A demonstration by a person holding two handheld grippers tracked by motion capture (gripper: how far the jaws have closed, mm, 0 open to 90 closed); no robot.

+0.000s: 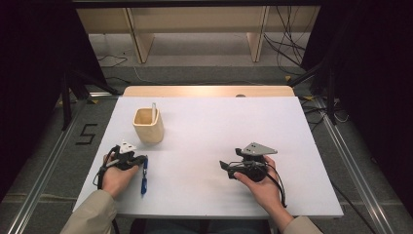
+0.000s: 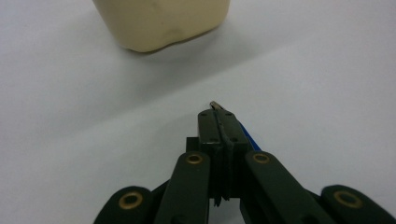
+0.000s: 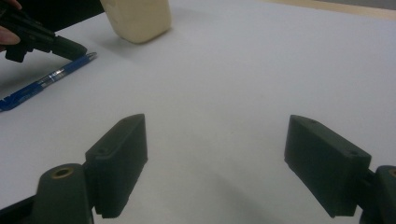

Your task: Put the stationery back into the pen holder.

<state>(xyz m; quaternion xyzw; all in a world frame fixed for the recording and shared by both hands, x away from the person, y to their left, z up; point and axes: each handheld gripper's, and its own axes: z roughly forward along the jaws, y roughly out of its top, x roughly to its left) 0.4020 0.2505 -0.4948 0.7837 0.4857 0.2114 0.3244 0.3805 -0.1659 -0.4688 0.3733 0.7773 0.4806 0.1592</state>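
Note:
A blue pen (image 1: 144,178) lies flat on the white table (image 1: 219,126), near its front left. My left gripper (image 1: 144,158) rests over the pen's tip end with its jaws shut against each other. In the left gripper view the metal tip pokes out past the left gripper (image 2: 217,116) and the blue pen (image 2: 245,136) runs back under the right jaw; I cannot tell if it is pinched. My right gripper (image 1: 224,168) rests front right, pointing left, and in its own view the right gripper (image 3: 217,140) stands open over bare table.
A cream wooden cup (image 1: 148,126) stands behind the left gripper with a white pen (image 1: 154,111) upright in it. The cup (image 2: 161,23) sits just ahead of the left jaws. Beyond the table are wooden shelf legs and loose cables on the floor.

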